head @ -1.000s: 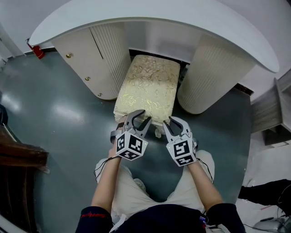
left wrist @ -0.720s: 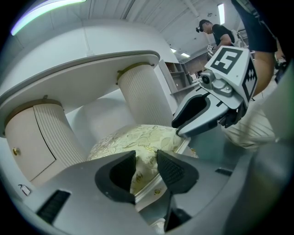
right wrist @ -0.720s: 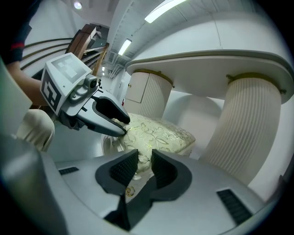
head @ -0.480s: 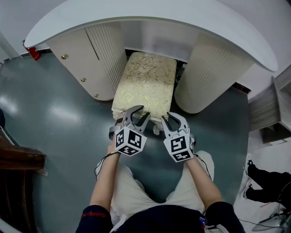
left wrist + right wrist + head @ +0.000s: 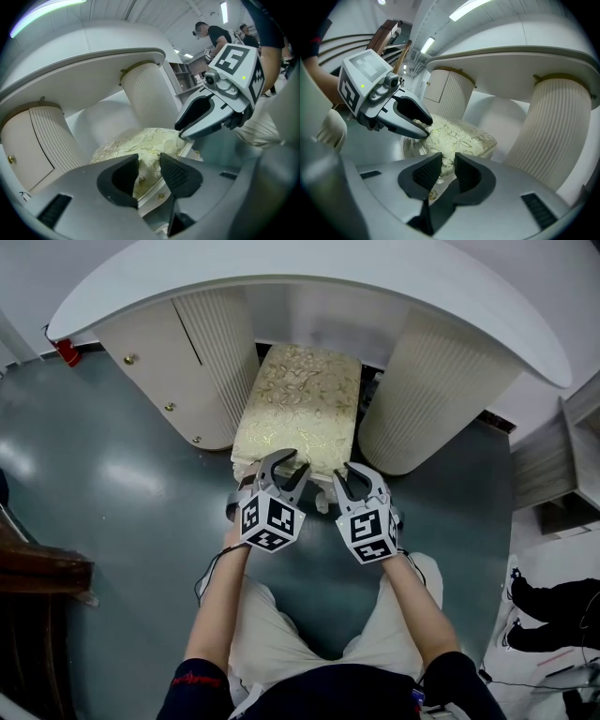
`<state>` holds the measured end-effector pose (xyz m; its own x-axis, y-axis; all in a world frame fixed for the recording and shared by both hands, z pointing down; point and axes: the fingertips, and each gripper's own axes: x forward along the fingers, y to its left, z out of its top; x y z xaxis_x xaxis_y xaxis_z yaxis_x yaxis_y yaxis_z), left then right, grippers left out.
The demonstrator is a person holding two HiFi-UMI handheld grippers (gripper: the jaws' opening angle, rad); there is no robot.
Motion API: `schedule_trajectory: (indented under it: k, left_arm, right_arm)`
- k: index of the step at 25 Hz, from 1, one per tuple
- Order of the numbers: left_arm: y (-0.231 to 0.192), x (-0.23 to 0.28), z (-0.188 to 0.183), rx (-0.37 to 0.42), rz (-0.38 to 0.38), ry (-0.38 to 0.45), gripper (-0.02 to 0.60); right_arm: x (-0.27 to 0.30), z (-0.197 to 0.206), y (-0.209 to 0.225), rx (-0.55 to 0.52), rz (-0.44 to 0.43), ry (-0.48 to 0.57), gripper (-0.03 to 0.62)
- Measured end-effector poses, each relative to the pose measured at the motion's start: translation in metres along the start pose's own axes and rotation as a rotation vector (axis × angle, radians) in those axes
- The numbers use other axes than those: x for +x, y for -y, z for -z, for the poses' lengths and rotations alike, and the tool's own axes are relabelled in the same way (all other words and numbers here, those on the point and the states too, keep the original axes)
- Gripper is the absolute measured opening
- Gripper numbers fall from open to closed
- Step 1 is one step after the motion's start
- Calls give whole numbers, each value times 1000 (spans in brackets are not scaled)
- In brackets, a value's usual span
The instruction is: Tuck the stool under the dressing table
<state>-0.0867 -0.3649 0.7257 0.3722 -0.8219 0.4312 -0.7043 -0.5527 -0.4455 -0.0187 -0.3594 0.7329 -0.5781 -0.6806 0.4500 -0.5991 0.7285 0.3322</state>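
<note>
Between the left pedestal (image 5: 202,362) and right pedestal (image 5: 422,390) of the white dressing table (image 5: 309,277), the gold-patterned stool (image 5: 302,413) sits on the grey floor (image 5: 112,474). Its far end is under the tabletop and its near end still pokes out. Both grippers meet that near edge side by side. The left gripper (image 5: 289,470) has its jaws apart, the cushion's rim showing in the gap. The right gripper (image 5: 356,482) has just been closing its jaws to a narrow gap, which lines up with the stool's edge but does not clamp it.
</note>
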Motion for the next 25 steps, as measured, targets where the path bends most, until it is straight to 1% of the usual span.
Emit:
schedule_trajectory:
  k: [5, 8, 13, 21, 25]
  left_arm:
    - [18, -6, 12, 13, -17, 19, 158]
    - [16, -4, 11, 14, -21, 22, 158]
    - [32, -10, 22, 31, -32, 38, 158]
    - [18, 8, 19, 60, -58, 17, 144]
    - [13, 13, 20, 49, -54, 22, 137]
  right_arm:
    - [-6, 15, -16, -16, 27, 11, 92]
    - [-4, 14, -13, -21, 39, 7, 92]
    - [-8, 28, -28, -53, 54, 9, 89]
    - [10, 22, -13, -72, 64, -2, 81]
    - [17, 20, -10, -76, 75, -6, 80]
